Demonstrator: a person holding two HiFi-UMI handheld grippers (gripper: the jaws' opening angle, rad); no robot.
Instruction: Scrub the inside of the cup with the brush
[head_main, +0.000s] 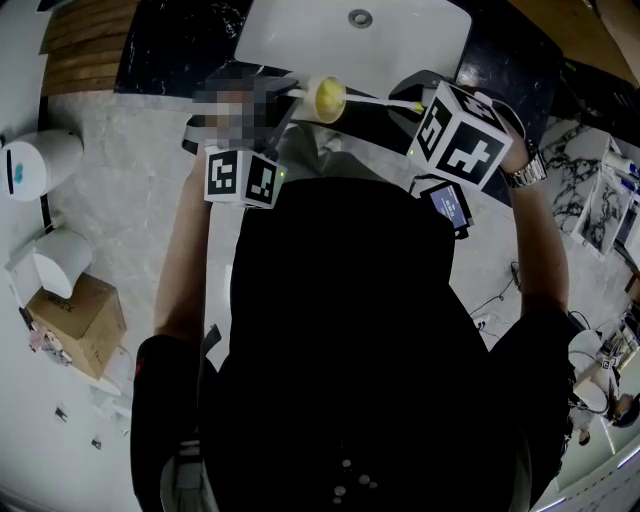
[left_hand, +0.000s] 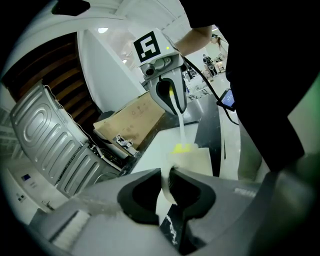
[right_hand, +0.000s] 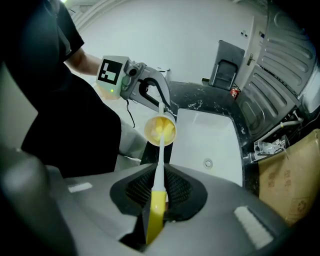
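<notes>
- We're pinching the cup (left_hand: 192, 160) with the left gripper (left_hand: 166, 176). Its fingers are clamped on a thin bit of the cup's wall, and the rest of the cup is sticking out just past the tips.
- The right gripper (right_hand: 159, 186) is squeezing the brush (right_hand: 158, 167) by its handle. The handle is running straight out ahead of those fingers, and the yellow head is sitting inside the cup's mouth.
- All of this is hanging over the sink (right_hand: 200, 135), so nothing is backing the cup up from below.
- The bit we're worrying about is the wall pinch, which looks like a skinny hold. If we're shoving the brush in hard or sideways, it's probably going to lever the cup out of the left fingers and drop it in the sink.
- The handle looks thin and slick too. Twisting while scrubbing could be making it spin or slide between the right fingers, so the head just skates instead of scrubbing.
- We'd guess light, straight strokes are the safer bet here.
</notes>
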